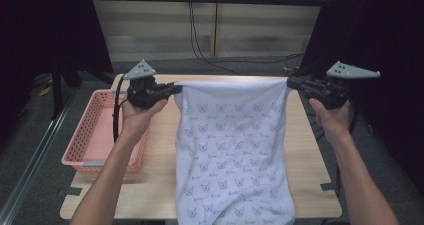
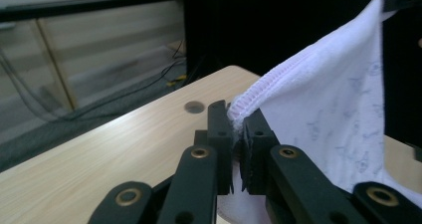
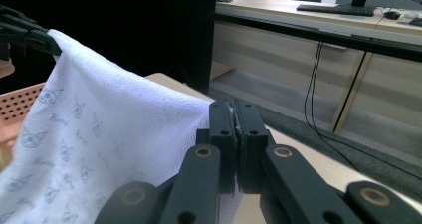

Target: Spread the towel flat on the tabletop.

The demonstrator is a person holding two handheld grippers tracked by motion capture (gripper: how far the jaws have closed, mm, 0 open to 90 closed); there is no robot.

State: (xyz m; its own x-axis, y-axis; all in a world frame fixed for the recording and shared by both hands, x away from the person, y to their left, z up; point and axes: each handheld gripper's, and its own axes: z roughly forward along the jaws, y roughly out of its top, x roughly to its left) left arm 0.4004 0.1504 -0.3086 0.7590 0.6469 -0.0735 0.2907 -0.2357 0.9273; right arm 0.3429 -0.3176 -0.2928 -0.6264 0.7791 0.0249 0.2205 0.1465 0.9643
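Towel taut between left gripper and right gripper, top edge level

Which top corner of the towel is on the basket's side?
The corner clamped by the left gripper: it hangs next to the pink basket. The towel's other top corner is in the right gripper, at the table's far side.

High cam fwd-down, tool cams close-up
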